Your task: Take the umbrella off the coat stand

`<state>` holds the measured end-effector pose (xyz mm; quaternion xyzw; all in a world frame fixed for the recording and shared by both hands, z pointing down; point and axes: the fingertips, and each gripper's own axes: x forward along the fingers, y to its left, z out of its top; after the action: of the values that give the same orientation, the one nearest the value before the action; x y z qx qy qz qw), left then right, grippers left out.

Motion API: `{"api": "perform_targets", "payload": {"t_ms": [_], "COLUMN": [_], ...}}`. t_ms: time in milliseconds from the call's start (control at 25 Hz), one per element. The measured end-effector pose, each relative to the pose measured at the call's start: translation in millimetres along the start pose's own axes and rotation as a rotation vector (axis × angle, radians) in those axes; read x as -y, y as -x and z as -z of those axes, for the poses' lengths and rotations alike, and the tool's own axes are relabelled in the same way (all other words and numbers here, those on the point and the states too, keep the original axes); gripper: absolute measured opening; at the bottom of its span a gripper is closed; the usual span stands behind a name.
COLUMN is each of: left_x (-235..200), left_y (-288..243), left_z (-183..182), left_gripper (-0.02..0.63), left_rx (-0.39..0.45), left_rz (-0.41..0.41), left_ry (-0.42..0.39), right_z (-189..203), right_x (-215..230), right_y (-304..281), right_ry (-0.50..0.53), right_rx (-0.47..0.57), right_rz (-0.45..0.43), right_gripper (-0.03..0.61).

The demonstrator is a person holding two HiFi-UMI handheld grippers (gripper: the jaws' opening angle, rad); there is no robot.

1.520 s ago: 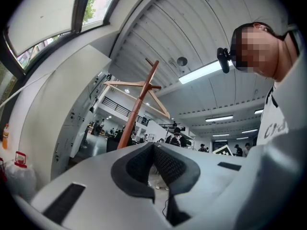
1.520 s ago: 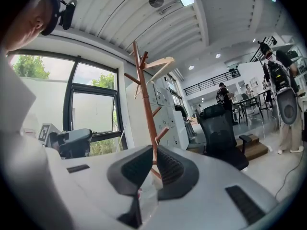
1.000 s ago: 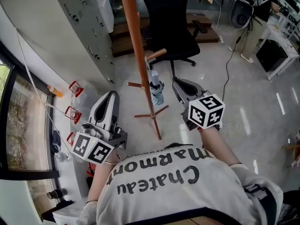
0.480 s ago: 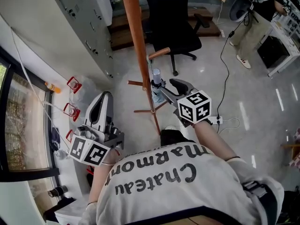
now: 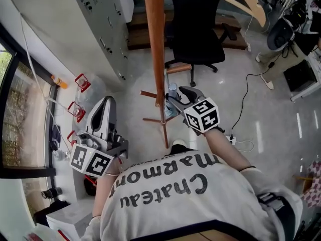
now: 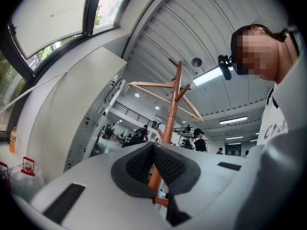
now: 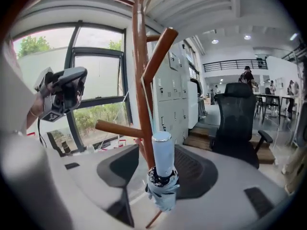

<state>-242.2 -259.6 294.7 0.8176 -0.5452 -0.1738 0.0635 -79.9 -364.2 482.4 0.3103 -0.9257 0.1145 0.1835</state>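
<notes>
A folded light-blue umbrella [image 5: 171, 98] with a pale handle hangs upright by a thin strap beside the brown wooden coat stand [image 5: 158, 49], low on its pole. In the right gripper view the umbrella [image 7: 163, 174] stands between the two dark pads with a gap on each side. My right gripper [image 5: 177, 97] is open around it, and its pads do not press on it. My left gripper [image 5: 105, 101] is off to the left of the stand, apart from it. Its tips meet, shut on nothing, and the pole [image 6: 172, 109] shows beyond them.
A black office chair [image 5: 195, 29] stands right behind the stand. Grey lockers [image 5: 100, 29] run along the left, and a window wall lies further left. Red-capped bottles [image 5: 80, 84] and a power strip with a cable [image 5: 234, 140] lie on the floor. Wooden hanger arms [image 5: 235, 1] spread overhead.
My right gripper has moved forward and down to the umbrella and opened, so its jaws now flank it. The left gripper shifted a little.
</notes>
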Motion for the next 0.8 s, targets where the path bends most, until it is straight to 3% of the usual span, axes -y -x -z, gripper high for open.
{"api": "perform_targets", "payload": {"t_ms": [440,560,800], "left_x": [-22,-23,-25], "left_y": [-16,-23,-32], "left_z": [-1,-1,-1], "left_gripper": [0.023,0.023,0.023], "left_rx": [0.011,0.0,-0.003], "left_rz": [-0.102,-0.109,-0.101], "left_ry": [-0.002,-0.006,-0.012], "right_z": [-13,-14,-18], "right_x": [9,5,8], "right_y": [-32,-34,-39], "right_ry": [0.059,0.086,0.099], "right_rx": [-0.012,-0.03,-0.057], "right_rz": [-0.092,-0.15,-0.168], "right_gripper": [0.218,0.174,0.17]}}
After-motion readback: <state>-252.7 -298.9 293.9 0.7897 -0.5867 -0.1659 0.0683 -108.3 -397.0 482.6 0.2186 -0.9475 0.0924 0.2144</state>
